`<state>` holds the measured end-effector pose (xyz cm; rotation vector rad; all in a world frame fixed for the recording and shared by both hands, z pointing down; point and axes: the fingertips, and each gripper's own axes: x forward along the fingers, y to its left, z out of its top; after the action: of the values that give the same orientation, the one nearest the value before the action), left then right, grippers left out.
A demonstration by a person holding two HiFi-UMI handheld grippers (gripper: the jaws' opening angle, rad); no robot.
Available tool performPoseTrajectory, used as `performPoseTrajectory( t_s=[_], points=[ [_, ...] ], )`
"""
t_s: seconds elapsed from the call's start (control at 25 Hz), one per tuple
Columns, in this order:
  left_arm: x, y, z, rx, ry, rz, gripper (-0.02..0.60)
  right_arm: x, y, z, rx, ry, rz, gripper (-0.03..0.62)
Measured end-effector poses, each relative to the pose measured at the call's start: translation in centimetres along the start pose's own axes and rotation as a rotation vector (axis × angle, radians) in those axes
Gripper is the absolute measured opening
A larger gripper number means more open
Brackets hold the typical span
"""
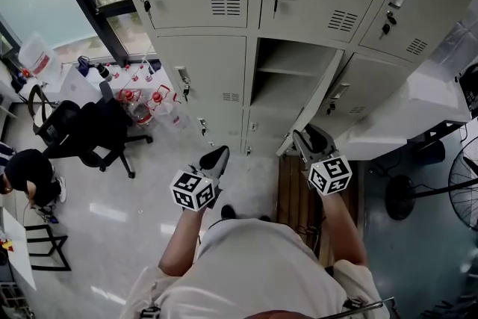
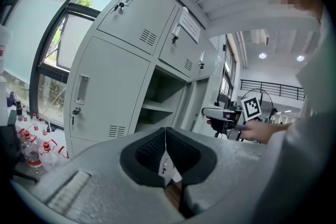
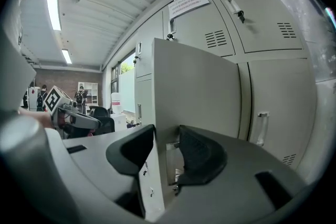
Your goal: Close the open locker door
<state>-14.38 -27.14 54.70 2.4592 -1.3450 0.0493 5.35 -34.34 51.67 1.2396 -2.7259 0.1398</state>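
Now we see our right tongs spread wide around the edge of the open locker door, not squeezing it, our left tongs pressed together, holding nothing.

I am looking down at the locker bank standing ahead. The open compartment is sitting in its middle column, with the open door swinging out from its right side. The door's free edge is standing between the jaws of the right gripper. The left gripper is hanging to its left, apart from the lockers. An office chair and bottles are sitting on the floor far left.
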Motion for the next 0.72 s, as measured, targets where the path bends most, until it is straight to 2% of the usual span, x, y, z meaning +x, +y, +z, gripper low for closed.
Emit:
performPoseTrajectory(
  t_s=[0.32,0.72],
  points=[
    [-0.5,1.7,0.5,-0.002,-0.008,0.035,0.015,3.6,1.1,0.7,-0.02,-0.004,0.063,0.147],
    [-0.7,2.7,1.7,0.019,-0.023,0.062,0.015,7.6,1.6,1.9,0.021,-0.02,0.11,0.147]
  ],
)
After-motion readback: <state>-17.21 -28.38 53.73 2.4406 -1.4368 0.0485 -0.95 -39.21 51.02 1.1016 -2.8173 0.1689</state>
